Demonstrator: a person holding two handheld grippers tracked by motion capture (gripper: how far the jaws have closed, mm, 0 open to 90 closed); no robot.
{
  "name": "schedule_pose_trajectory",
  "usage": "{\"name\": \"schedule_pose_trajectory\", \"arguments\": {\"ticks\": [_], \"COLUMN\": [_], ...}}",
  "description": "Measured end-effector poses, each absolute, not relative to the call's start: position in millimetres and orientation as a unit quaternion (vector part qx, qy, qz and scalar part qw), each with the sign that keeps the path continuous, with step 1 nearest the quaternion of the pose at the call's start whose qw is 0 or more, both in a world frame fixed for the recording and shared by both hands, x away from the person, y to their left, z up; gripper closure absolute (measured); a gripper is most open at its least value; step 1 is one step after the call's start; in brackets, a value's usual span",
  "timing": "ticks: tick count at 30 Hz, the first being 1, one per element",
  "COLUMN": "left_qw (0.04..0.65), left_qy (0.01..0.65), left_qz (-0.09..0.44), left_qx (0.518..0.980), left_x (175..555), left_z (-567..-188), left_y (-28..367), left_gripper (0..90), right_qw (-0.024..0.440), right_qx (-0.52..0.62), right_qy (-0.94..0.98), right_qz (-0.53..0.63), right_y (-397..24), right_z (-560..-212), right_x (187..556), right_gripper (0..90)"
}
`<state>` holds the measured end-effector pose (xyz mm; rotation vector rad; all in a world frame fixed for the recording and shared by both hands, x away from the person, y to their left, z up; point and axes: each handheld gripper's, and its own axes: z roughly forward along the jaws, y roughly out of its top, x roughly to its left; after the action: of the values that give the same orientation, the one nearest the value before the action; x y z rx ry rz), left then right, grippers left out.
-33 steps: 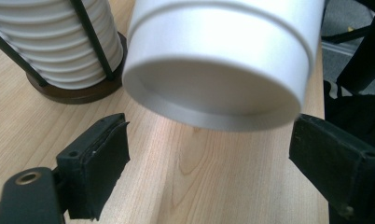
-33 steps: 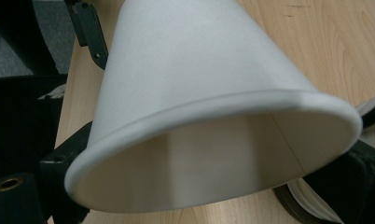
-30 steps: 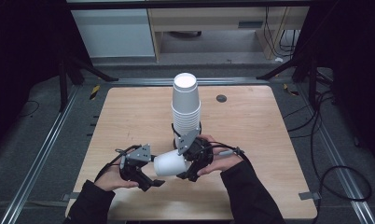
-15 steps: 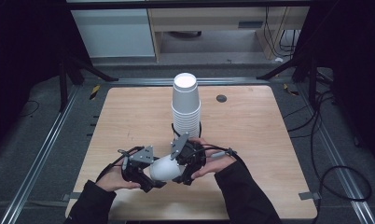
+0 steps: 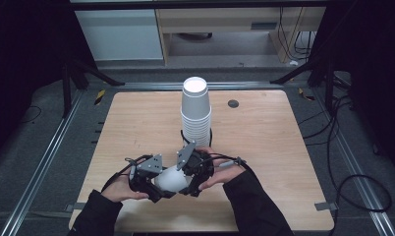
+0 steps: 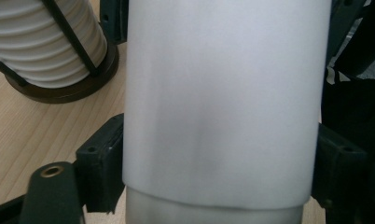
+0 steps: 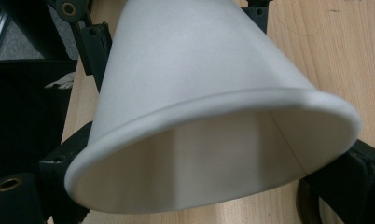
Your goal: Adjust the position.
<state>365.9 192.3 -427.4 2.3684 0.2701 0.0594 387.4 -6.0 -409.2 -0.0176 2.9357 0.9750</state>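
Since the earlier frames I note both grippers drawn together near the front edge of the table, with the white paper cup carried leftward between them; the left gripper's jaws have just been closing, and the cup's body now stands between them.

From the left gripper view, I record the cup directly ahead of that gripper, its side wall spanning the gap, with a black jaw block against each flank. I judge this gripper clamped on the cup.

From the right gripper view, I see the cup's open rim facing the camera, its narrow base pointing away toward the left gripper. The right gripper's jaws sit on either side of the rim end and touch it; I judge this gripper holding the same cup at its mouth. The cup lies tilted on its side above the wooden table, held between the two tools.

Beyond the grippers, just behind the right one, stands the stack of paper cups, upside down, in a black wire holder with a dark round base. Farther off, well apart from both grippers, a small dark round hole sits near the table's far edge.
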Motion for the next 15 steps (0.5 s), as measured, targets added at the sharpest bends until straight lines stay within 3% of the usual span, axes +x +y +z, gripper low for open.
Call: {"name": "schedule_pose_trajectory", "arguments": {"ticks": [15], "left_qw": [0.367], "left_qy": [0.103], "left_qz": [0.030], "left_qx": [0.924], "left_x": [365.4], "left_z": [-425.3], "left_y": [193.4], "left_gripper": [22.8], "right_qw": [0.030], "right_qx": [-0.008], "right_qy": [0.944], "right_qz": [0.329], "right_y": [-6.0], "right_z": [-409.8], "right_x": [387.4], "right_gripper": [6.3]}}
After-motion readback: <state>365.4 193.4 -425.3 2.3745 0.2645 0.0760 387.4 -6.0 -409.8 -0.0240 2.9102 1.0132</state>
